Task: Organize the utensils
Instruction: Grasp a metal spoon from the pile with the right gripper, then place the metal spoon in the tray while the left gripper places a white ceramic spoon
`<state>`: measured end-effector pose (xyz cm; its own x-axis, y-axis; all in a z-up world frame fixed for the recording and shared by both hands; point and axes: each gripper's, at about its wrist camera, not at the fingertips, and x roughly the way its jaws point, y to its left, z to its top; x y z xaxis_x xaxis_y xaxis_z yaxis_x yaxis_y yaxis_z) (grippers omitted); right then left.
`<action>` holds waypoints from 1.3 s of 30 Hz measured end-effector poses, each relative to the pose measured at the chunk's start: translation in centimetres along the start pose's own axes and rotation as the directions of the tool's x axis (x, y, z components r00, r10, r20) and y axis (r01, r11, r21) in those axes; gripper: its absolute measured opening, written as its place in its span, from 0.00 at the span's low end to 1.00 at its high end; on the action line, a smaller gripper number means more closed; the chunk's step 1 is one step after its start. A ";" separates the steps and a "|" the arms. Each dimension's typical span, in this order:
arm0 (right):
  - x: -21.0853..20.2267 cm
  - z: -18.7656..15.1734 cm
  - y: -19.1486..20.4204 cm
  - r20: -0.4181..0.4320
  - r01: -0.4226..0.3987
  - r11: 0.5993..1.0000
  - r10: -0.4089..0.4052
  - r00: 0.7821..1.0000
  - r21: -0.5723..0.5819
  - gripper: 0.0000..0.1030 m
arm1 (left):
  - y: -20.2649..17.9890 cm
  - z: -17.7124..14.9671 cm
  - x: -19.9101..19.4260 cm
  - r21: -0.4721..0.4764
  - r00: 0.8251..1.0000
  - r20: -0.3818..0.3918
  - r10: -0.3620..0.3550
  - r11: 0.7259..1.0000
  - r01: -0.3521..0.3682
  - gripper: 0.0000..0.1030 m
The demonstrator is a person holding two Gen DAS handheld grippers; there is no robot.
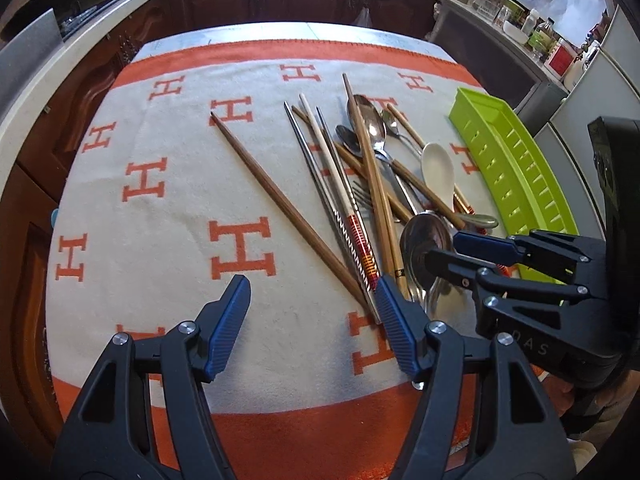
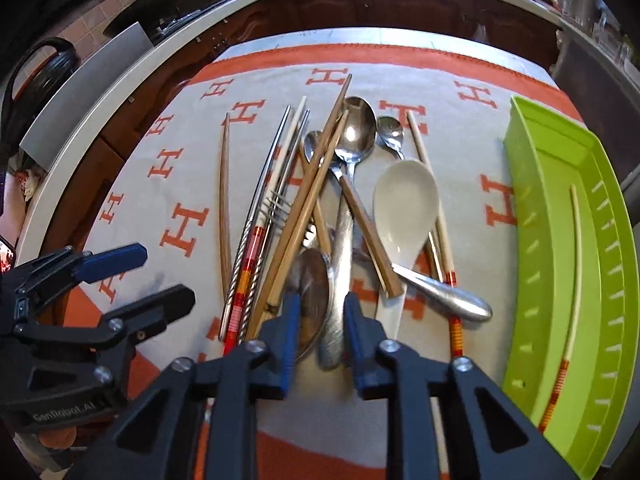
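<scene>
A pile of utensils lies on the cream cloth: wooden chopsticks (image 2: 308, 196), metal chopsticks (image 1: 316, 176), steel spoons (image 2: 356, 132), a fork (image 2: 276, 208) and a white ceramic spoon (image 2: 404, 200). My right gripper (image 2: 324, 320) is low over the pile's near end. Its jaws stand narrow around a textured metal handle (image 2: 340, 248), beside a big spoon bowl (image 1: 424, 248), and a slit still shows at the left pad. My left gripper (image 1: 314, 292) is open, with the near ends of a dark wooden chopstick (image 1: 280, 204) and the metal pair between its fingers.
A lime green slotted tray (image 2: 560, 240) stands to the right of the pile and holds one white chopstick with a red-orange end (image 2: 576, 280). The cloth (image 1: 180, 208) bears orange H marks and lies bare to the left. Dark cabinets and cluttered counters ring the table.
</scene>
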<state>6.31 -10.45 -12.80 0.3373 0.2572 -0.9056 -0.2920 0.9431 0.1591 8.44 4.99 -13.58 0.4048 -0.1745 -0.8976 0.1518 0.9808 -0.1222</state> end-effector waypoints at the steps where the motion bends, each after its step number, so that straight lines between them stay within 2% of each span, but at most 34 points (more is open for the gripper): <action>1: 0.1 0.0 0.1 0.004 0.007 1.000 -0.007 1.000 -0.008 0.19 | 0.1 0.0 0.3 -0.005 1.000 -0.008 -0.005 1.000 0.004 0.61; 10: 0.7 0.1 -0.1 0.050 0.009 0.999 -0.007 0.999 -0.035 0.13 | 0.8 0.2 1.7 -0.034 0.999 -0.031 -0.024 0.999 0.023 0.61; 11: 0.5 0.1 -0.2 0.059 0.010 0.999 -0.008 0.998 -0.035 0.07 | 0.8 0.3 1.7 -0.038 0.999 -0.033 -0.024 0.999 0.023 0.61; 13: -0.5 0.1 -0.5 0.084 -0.006 1.000 0.009 0.996 -0.029 0.02 | 0.8 0.5 1.9 -0.046 0.999 -0.035 -0.025 0.999 0.024 0.61; 25: -5.9 -0.1 -4.6 0.184 -0.055 0.996 0.043 0.982 0.063 0.02 | -2.1 3.1 0.9 -0.005 0.999 -0.002 -0.039 0.999 0.039 0.61; 35: -9.3 -1.1 -11.0 0.270 -0.062 0.977 0.005 0.963 0.204 0.02 | -6.1 8.3 2.7 0.048 0.995 0.034 -0.090 0.995 0.088 0.60; 39: -9.4 -1.5 -13.0 0.274 -0.072 0.967 0.002 0.962 0.246 0.02 | -7.3 9.5 4.8 0.096 0.993 0.029 -0.114 0.989 0.110 0.48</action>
<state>5.64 -25.45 -6.96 0.5691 0.3068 -0.7629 -0.0862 0.9449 0.3157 17.86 -3.86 -12.97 0.4113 -0.2872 -0.8651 0.2814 0.9427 -0.1792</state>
